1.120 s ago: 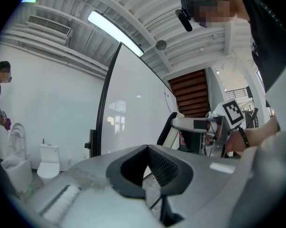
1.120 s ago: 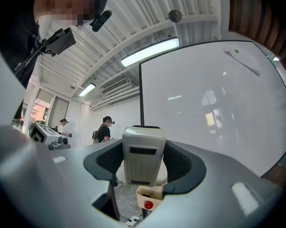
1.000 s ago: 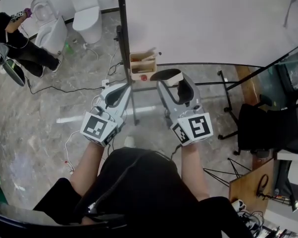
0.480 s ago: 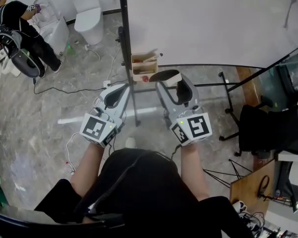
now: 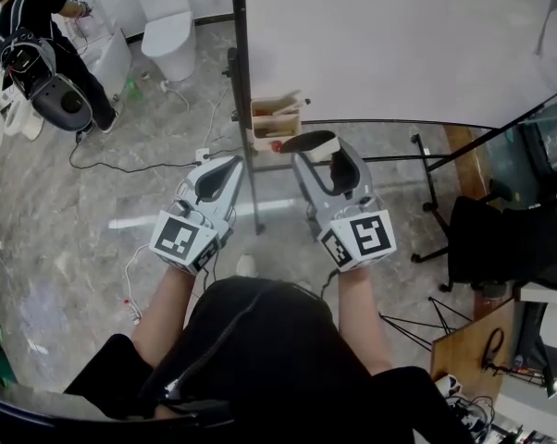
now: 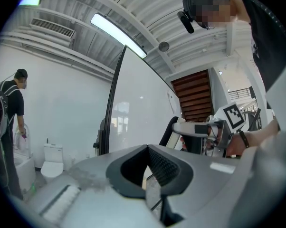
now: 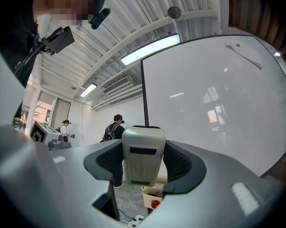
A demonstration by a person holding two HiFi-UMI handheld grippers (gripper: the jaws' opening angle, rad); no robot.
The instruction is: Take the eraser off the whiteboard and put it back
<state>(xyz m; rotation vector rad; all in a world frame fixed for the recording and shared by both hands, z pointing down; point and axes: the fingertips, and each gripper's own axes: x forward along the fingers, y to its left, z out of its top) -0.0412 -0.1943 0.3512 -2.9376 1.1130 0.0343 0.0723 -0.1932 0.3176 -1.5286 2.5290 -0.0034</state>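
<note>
My right gripper (image 5: 316,146) is shut on the eraser (image 5: 311,141), a pale block with a dark felt side, and holds it a little in front of the whiteboard (image 5: 399,44). In the right gripper view the eraser (image 7: 143,156) stands upright between the two dark pads (image 7: 179,164), with the whiteboard (image 7: 219,108) behind it. My left gripper (image 5: 225,163) hovers to the left of the board's black frame post (image 5: 242,91). In the left gripper view its fingertips (image 6: 147,152) meet with nothing between them.
A small wooden box (image 5: 275,118) with pens hangs at the board's lower left corner. The stand's legs (image 5: 427,183) spread over the marble floor. Toilets (image 5: 167,26) and a person (image 5: 33,35) are far left, a black chair (image 5: 510,239) right, and cables (image 5: 140,166) lie below.
Both grippers have kept still, the eraser staying in the right one. The person at the far left has stood up and stepped toward the toilets.
</note>
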